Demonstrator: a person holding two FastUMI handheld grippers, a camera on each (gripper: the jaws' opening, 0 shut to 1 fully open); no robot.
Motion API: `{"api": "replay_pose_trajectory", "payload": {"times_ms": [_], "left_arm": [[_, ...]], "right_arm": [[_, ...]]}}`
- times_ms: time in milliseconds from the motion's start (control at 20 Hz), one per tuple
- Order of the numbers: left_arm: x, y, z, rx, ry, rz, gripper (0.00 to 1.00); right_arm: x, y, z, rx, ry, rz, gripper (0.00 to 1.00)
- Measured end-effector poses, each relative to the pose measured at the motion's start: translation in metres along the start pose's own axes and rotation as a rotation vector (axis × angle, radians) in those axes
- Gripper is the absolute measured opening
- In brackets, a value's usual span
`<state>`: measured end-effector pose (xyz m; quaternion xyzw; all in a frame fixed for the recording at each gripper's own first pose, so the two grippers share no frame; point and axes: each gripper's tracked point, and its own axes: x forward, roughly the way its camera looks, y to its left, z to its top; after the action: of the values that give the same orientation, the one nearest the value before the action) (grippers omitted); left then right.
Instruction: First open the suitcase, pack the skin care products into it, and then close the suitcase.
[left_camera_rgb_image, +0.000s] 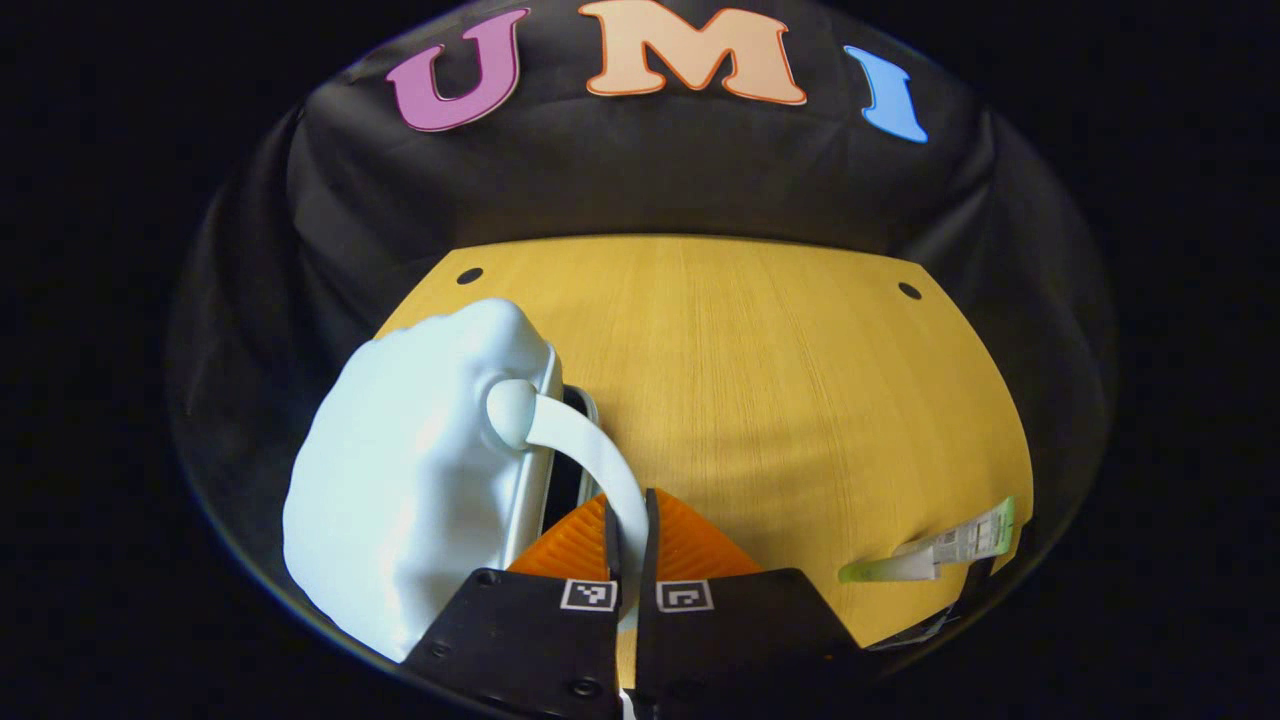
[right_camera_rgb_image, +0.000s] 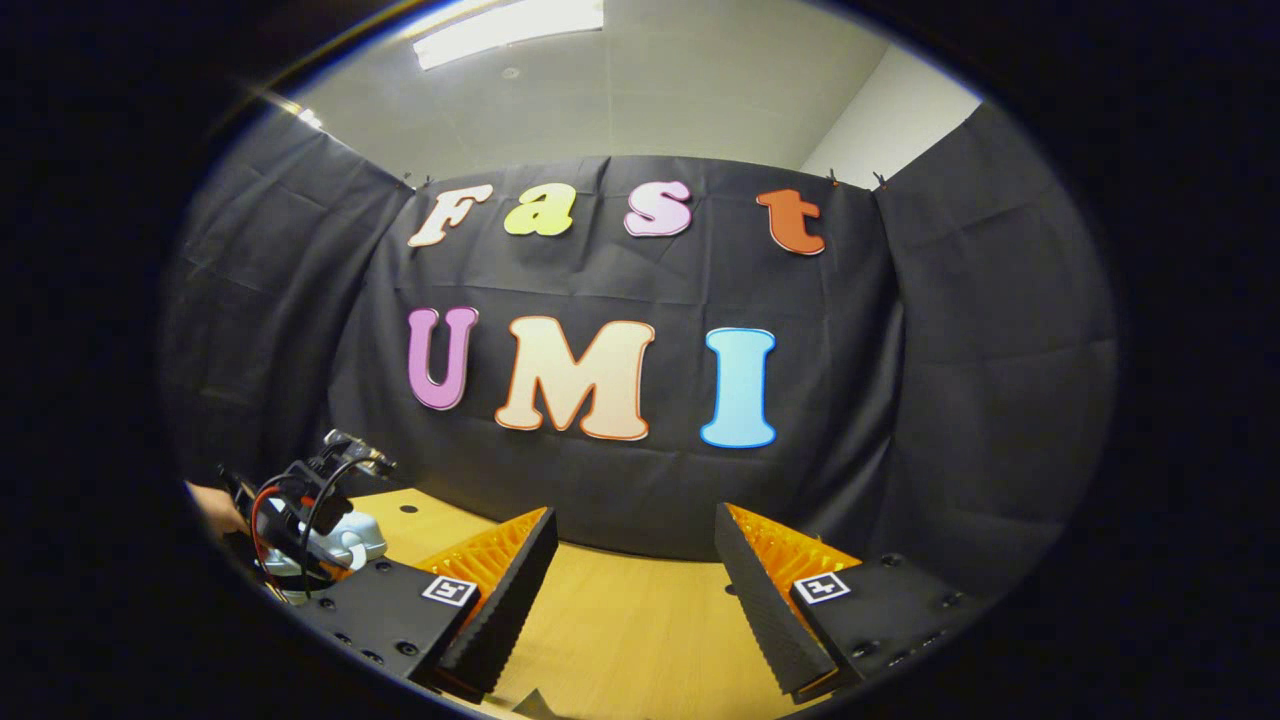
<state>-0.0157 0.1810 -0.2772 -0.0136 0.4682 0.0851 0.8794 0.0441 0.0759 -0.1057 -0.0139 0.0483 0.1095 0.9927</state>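
Suitcase (left_camera_rgb_image: 400, 480) handle (left_camera_rgb_image: 590, 455) pinched by left gripper (left_camera_rgb_image: 630, 545); right gripper (right_camera_rgb_image: 630, 590) fingers wide, empty.

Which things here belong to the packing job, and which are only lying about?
Belong to the job:
- pale blue suitcase, standing on the table
- its handle strap, pinched in the left gripper
- skin care tube lying at the table's right edge
- right gripper, jaws apart, holding nothing

Just there:
- wooden table
- black cloth wall
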Motion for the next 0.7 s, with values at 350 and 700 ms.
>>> {"api": "replay_pose_trajectory", "payload": {"times_ms": [350,700], "left_arm": [[-0.06,0.05,0.046,0.015,-0.086,-0.089,0.0],[-0.1,0.136,0.089,0.012,-0.183,-0.139,0.0]], "right_arm": [[0.008,0.049,0.008,0.043,-0.024,-0.053,0.98],[0.025,0.124,0.011,0.05,-0.014,-0.085,1.0]]}}
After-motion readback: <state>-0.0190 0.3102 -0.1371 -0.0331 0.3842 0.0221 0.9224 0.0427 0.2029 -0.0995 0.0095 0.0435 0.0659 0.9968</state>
